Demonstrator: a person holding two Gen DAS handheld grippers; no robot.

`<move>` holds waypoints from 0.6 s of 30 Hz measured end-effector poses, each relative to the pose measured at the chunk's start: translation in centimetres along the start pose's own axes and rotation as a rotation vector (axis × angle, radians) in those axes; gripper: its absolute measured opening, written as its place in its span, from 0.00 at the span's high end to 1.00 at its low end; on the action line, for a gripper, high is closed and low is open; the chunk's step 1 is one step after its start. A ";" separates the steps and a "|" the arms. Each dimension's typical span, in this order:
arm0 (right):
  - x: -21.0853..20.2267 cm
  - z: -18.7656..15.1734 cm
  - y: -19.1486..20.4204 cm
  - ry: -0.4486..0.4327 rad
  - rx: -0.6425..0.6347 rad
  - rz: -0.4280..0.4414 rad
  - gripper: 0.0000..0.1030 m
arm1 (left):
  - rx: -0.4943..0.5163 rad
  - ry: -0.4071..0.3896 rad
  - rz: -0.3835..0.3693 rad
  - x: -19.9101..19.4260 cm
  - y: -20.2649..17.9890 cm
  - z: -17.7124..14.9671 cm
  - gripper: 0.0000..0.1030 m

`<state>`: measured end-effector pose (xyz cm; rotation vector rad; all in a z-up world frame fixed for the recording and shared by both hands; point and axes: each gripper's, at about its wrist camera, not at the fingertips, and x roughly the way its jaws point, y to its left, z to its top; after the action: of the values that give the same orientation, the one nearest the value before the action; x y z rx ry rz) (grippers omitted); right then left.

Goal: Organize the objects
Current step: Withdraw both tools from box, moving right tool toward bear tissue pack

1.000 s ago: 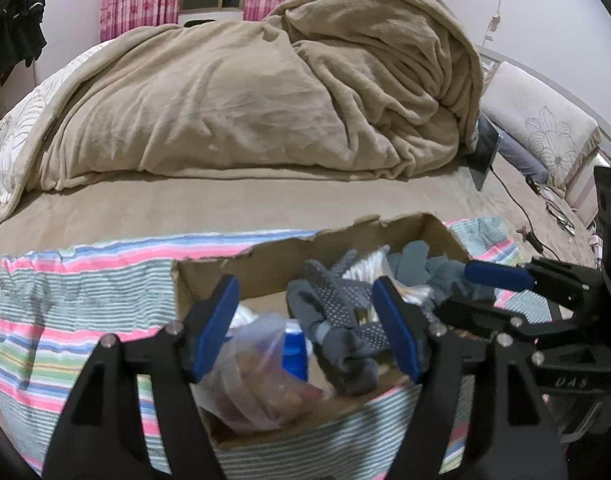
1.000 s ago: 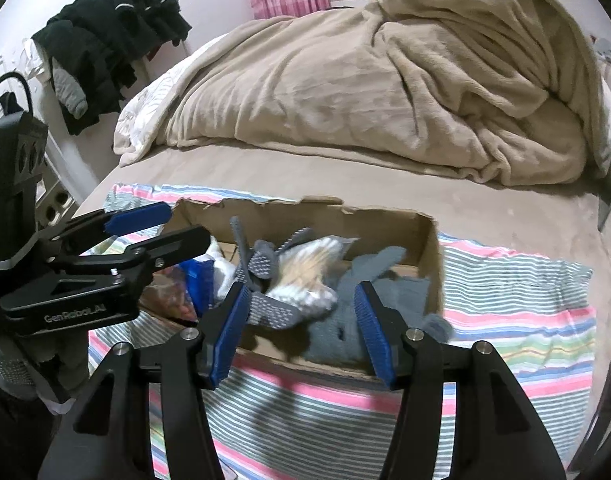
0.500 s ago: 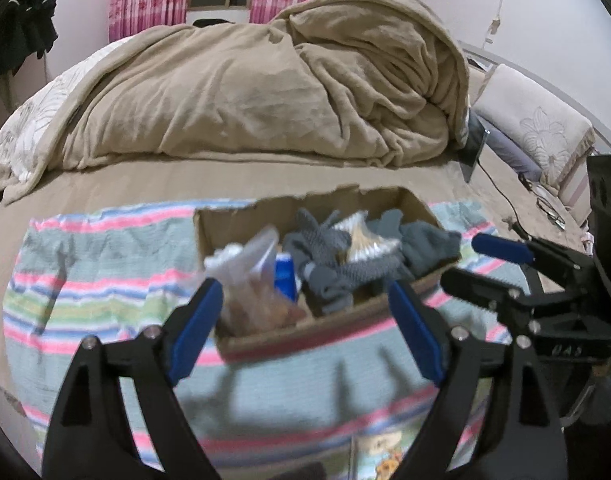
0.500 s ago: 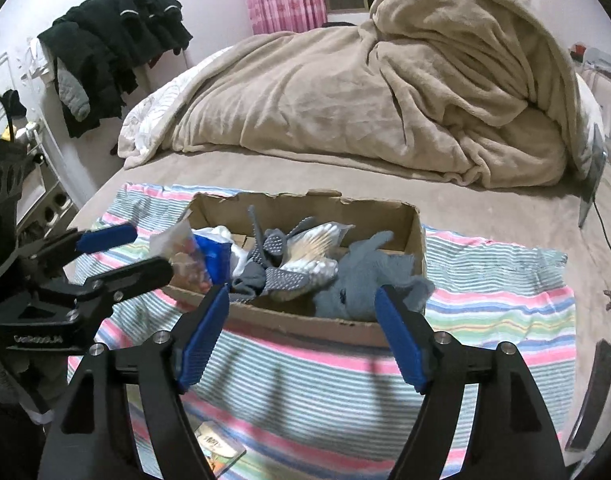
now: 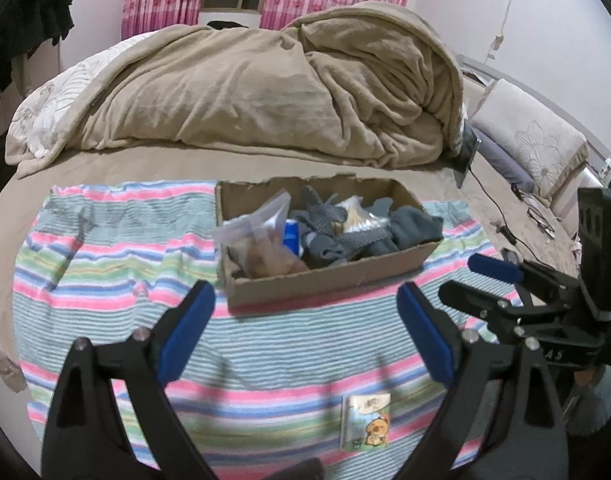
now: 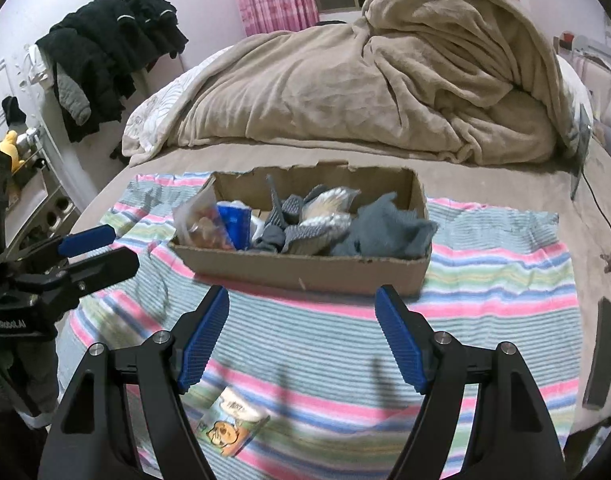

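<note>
box: cardboard box [image 5: 333,280] sits on the striped towel [image 5: 105,272] on the bed, already stuffed with grey gloves [image 5: 337,236], a plastic bag [image 5: 261,240] and something blue, can't tell what

leftover: one small cartoon packet [image 5: 365,426] lies flat on the towel, outside the box, on the near side. Looks like the only loose thing left, so my guess is it goes in next

left gripper [image 5: 305,332]: released, nothing between the pads. Jaws have just been opening wider

right gripper [image 6: 301,332]: also released and empty. Jaws opened up a moment ago too, and sit wide

key relation: the packet is nearer than both grippers' tips, down by their bases, with the box beyond them. In the left view it's low and toward the right finger; in the right view the packet [image 6: 229,426] is low and under the left finger. So it lies roughly between the two grippers

long axis: runs roughly toward the box in the left view, a bit slanted in the right view

nearer hand: honestly too close to call

next move (guess): whichever goes needs to pull back and tip down onto the packet, then carry it forward into the box

risk: it's thin and flat on soft cloth, so the pads could pinch towel along with it
</note>
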<state>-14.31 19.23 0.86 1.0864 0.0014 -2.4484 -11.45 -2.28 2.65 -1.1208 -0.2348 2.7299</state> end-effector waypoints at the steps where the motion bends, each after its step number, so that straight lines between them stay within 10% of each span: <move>1: 0.0 -0.2 0.0 0.002 0.002 0.002 0.24 | -0.004 0.002 0.002 -0.1 0.1 -0.2 0.09; 18: 1.7 -4.3 1.6 0.086 0.007 0.029 0.13 | -0.025 0.060 0.047 0.3 1.4 -4.6 0.09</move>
<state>-11.61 17.91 -3.03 1.1859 0.0041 -2.3765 -8.51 -3.22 -1.10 -1.2283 -0.2378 2.7364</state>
